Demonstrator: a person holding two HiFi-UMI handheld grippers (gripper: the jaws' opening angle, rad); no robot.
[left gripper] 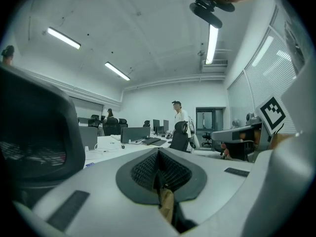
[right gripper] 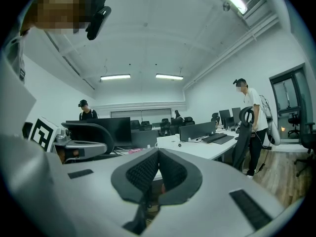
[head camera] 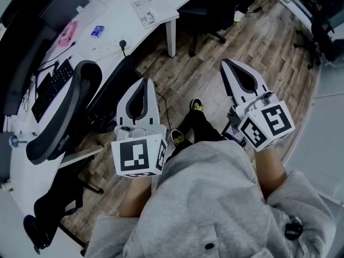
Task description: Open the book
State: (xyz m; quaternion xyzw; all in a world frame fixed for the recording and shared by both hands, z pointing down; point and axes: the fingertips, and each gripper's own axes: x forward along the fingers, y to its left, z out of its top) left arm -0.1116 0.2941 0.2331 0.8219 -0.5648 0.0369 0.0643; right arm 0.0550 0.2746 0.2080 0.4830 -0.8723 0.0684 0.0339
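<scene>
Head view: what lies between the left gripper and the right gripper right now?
In the head view, between the left gripper and the right gripper lie brown wood-plank floor and the person's black shoes.

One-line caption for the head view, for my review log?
Person holds left gripper and right gripper, both shut, above a wood floor beside a white desk and black office chair.

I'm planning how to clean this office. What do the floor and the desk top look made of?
The floor looks like wood or wood-look laminate with a matt finish: staggered brown planks with visible grain. The desk top is probably smooth white laminate: a flat, even surface with a thin edge.
</scene>
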